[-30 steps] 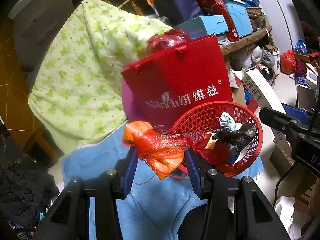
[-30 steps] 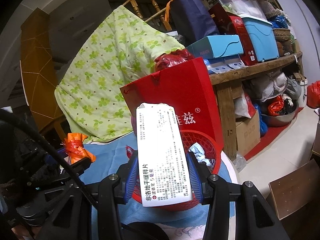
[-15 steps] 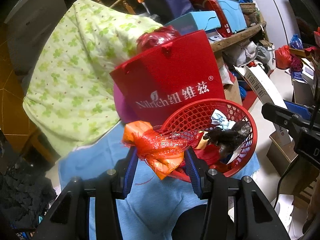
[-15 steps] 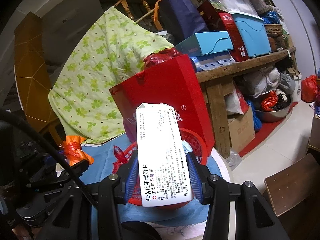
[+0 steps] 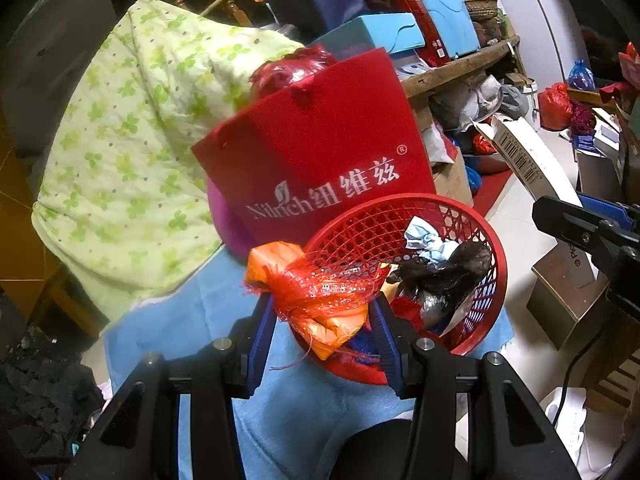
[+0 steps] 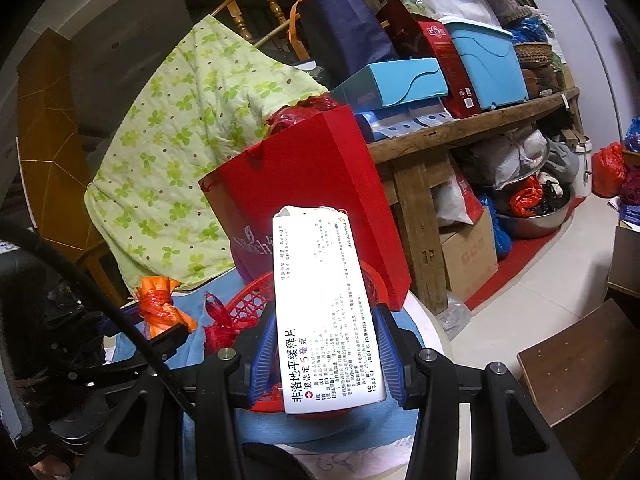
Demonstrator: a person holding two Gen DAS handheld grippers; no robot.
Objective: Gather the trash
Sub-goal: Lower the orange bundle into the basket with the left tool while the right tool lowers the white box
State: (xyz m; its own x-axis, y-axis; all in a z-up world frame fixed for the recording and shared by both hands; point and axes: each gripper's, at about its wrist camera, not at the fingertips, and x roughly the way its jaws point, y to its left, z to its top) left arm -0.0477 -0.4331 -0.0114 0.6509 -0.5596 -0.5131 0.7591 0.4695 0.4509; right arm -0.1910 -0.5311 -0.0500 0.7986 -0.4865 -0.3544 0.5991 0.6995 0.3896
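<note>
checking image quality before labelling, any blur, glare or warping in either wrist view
Left wrist view: the glossy red paper bag looks slightly soft, the red plastic mesh basket is sharp, and the room edges bend with fisheye. Right wrist view: the white printed medicine box is bright and its small print hardly readable; corners are black.

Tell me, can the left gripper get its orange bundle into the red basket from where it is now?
Probably yes. The left gripper holds the orange bundle right at the red basket's near rim, and nothing stands between them. The basket is partly filled but its top is open.
</note>
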